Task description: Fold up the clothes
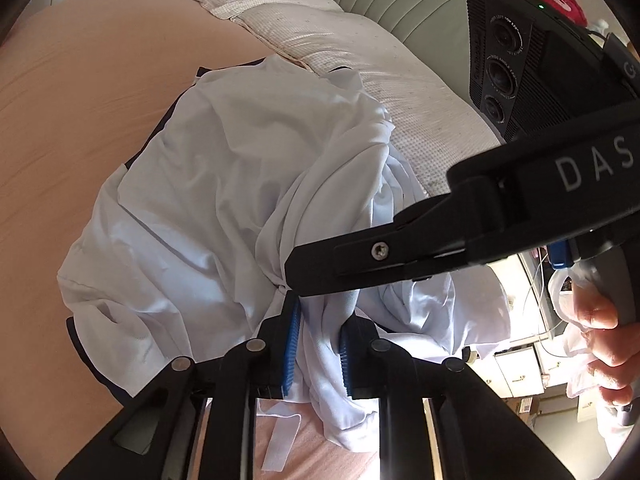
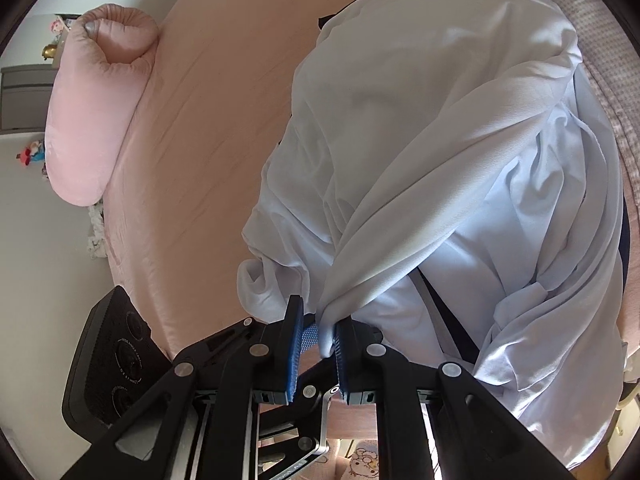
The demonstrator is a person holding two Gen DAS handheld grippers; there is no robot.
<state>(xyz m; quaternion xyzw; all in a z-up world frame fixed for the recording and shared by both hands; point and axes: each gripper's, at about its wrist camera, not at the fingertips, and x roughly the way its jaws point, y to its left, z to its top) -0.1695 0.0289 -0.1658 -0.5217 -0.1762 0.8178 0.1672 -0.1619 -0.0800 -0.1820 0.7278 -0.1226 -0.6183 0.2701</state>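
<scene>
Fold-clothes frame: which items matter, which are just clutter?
In play:
white garment, bunched on the bed sheet
left gripper, shut on it
right gripper, shut on it

Clutter:
pink pillow
textured blanket
loose white strip

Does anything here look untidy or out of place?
Yes. The white shirt is bunched in a crumpled heap on the pink bed, not spread flat. A loose white strip lies apart on the sheet beside it.
</scene>
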